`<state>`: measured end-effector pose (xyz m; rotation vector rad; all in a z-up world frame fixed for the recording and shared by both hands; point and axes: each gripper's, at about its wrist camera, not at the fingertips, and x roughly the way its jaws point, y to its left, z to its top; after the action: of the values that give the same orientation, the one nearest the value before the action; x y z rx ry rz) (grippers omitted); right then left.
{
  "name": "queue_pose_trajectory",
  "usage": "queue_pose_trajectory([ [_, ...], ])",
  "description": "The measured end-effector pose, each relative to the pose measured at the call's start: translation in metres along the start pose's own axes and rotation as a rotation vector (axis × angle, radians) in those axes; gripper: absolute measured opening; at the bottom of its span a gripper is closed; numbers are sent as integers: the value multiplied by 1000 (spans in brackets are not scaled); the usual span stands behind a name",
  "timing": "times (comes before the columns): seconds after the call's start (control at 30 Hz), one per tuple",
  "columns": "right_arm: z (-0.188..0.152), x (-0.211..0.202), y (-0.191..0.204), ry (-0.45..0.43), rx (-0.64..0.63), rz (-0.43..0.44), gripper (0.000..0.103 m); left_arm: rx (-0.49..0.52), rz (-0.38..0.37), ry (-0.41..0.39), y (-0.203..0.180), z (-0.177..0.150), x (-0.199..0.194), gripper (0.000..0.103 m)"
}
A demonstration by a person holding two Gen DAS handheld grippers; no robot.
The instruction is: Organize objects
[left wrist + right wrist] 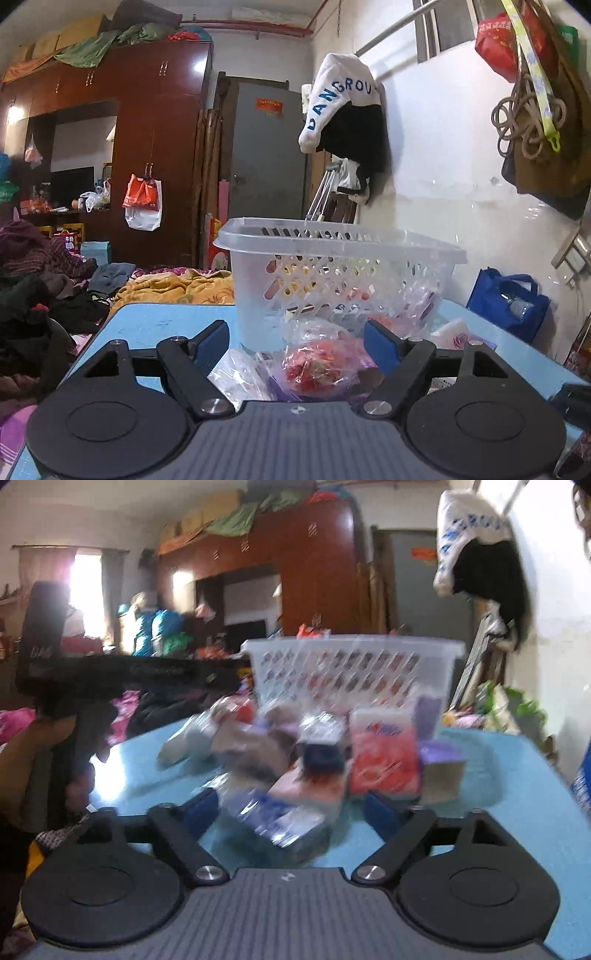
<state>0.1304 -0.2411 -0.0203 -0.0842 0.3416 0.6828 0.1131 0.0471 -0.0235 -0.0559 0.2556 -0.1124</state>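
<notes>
A clear plastic basket (pixel 258 280) with a lattice wall stands on the light blue table (pixel 155 321), with several packets inside it. My left gripper (pixel 295 345) is open just in front of it. A red snack in clear wrap (pixel 317 369) lies between its blue pads (pixel 210 343), apart from them. The right wrist view is blurred. There my right gripper (pixel 290 808) is open over a silvery-blue packet (pixel 280 823) at the near edge of a pile of packets before the basket (pixel 351 646).
The pile holds a red-and-white pack (pixel 384 760), a dark blue box (pixel 321 753) and a pink pack (pixel 306 790). A hand (pixel 22 738) holds the other tool's black body (pixel 110 672) at left. Clothes and a yellow blanket (pixel 177 288) lie beyond the table; a white wall (pixel 461 166) rises at right.
</notes>
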Motion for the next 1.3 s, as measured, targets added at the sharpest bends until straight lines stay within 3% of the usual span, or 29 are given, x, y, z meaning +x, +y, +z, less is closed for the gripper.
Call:
queue_pose_trajectory([
  [0.07,-4,-4,0,1,1,7,67,5,-3,4,-1,-1,1,83],
  [0.17,-5,-10,-3,-1,-13,7,61,26,3,16,-4,-3,4,83],
  [0.4,-1,-26,-24,-25,33,-6,56,71,3,55,-15,-8,15,82],
  [0.5,2,-29,-31,-43,47,-21,54,87,-4,74,-21,-10,19,70],
  [0.57,3,-28,-34,-51,54,-27,54,101,-9,75,-25,-13,19,51],
  [1.03,7,-28,-41,-85,65,-44,50,74,10,6,-22,-8,0,50],
  [1.3,9,-30,-45,-93,77,-49,48,40,8,9,-14,-9,0,51],
])
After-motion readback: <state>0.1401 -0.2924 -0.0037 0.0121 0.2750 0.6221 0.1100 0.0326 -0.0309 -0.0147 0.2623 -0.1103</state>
